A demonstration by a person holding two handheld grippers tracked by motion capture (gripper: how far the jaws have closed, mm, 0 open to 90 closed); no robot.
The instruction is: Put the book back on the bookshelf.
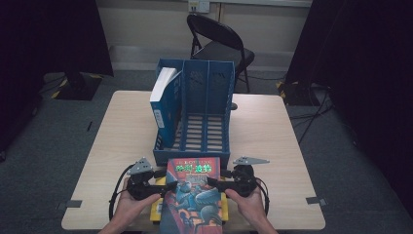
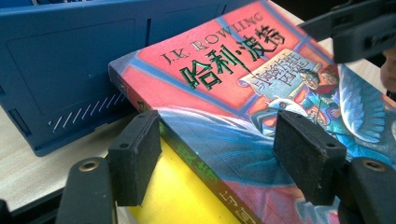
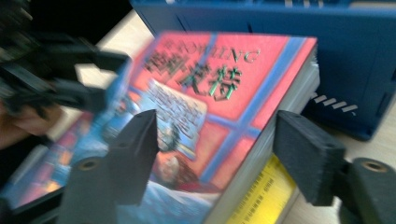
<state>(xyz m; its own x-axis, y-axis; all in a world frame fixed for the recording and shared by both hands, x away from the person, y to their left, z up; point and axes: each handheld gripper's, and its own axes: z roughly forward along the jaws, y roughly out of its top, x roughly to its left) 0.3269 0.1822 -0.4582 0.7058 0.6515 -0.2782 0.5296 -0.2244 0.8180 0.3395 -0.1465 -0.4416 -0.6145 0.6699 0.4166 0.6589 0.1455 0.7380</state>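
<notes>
Paperback novel (image 1: 195, 192), red-and-blue cover, bottom centre of the high view, lying on a yellow book (image 1: 157, 213) before the blue file rack (image 1: 207, 122). Left gripper (image 1: 168, 185) and right gripper (image 1: 210, 181) straddle its edges, jaws parted wide, pads apparently not pressing. Lifting and shelving remain; one blue book (image 1: 163, 105) already stands in the rack.

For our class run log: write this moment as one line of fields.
scene: red book lying on yellow book before blue file rack | left gripper: open, straddling spine edge | right gripper: open, straddling page edge
</notes>
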